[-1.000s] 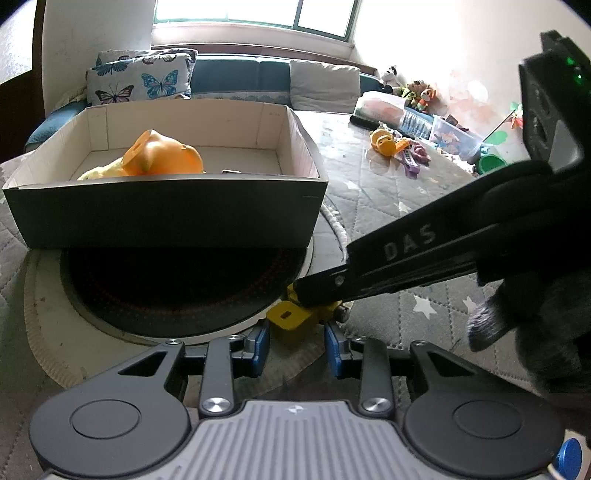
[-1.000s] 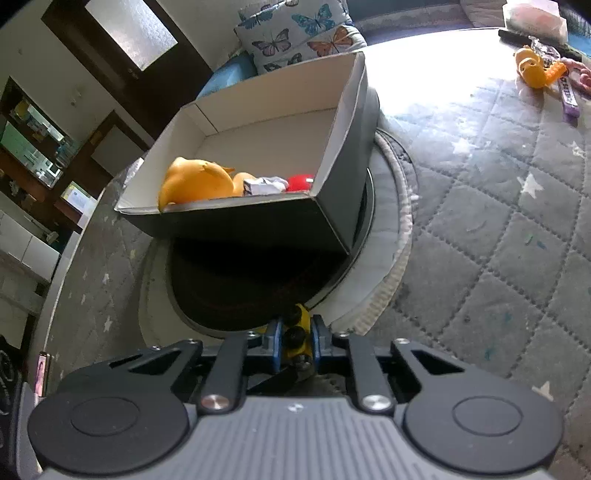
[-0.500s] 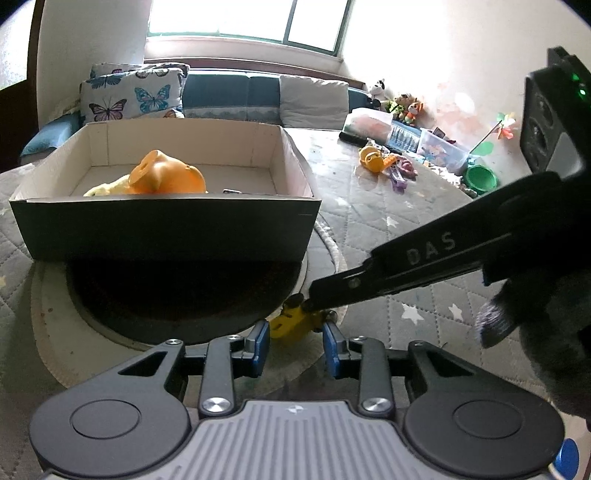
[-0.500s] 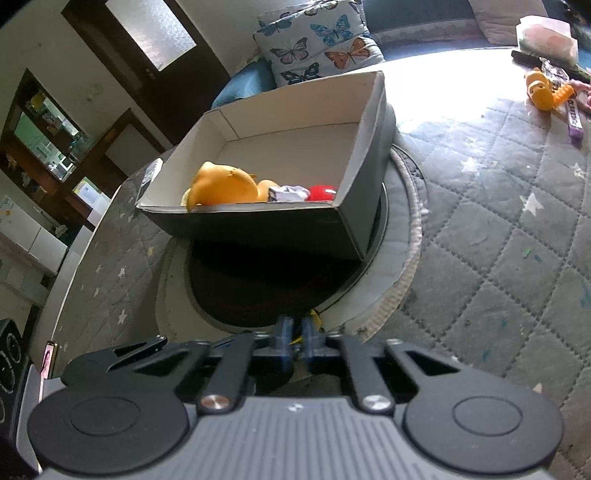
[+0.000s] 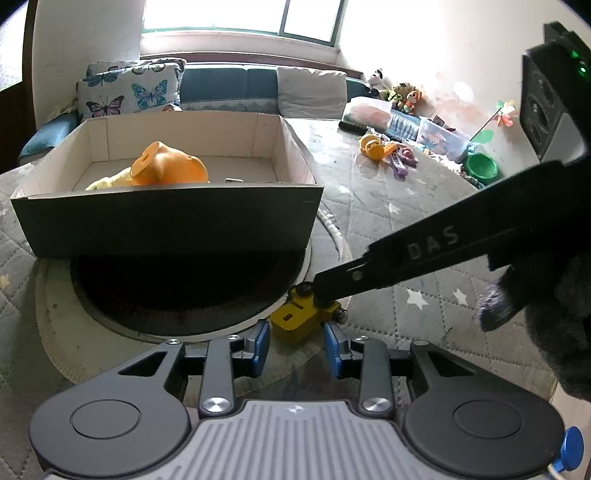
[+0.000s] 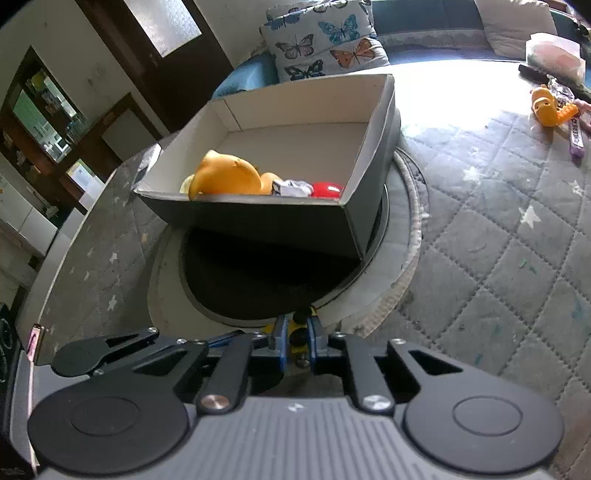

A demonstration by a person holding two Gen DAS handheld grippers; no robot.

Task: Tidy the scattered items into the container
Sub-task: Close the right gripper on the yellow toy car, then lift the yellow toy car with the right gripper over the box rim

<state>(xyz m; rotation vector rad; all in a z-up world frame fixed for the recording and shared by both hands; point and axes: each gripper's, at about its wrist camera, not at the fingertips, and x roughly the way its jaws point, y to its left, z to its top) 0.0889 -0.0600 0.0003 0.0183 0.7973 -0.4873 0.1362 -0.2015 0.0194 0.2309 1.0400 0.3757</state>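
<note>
Yellow toy (image 5: 299, 320), a small blocky piece with black wheels, is sitting pinched between the blue pads of the right gripper (image 6: 297, 338), just off the rim of the round mat (image 5: 59, 332) and in front of the cardboard box (image 5: 166, 221). The left gripper (image 5: 295, 349) is hovering right behind the toy with its jaws spread apart, gripping nothing. The box is resting on the mat's dark centre and is holding an orange plush (image 5: 168, 168) lying over something pale yellow. The right wrist view is also showing a crumpled white piece (image 6: 293, 187) and a red ball (image 6: 327, 190) against the box's near wall, both hidden from the left camera. A grey quilted, star-printed cover (image 6: 498, 240) is spreading underneath everything. More toys (image 5: 384, 151) are lying well apart to the right, with butterfly cushions (image 5: 129, 92) on a blue sofa (image 5: 236, 88) behind the box. Only the left view is showing the window (image 5: 240, 16); only the right is showing a dark doorway (image 6: 122, 55).
</note>
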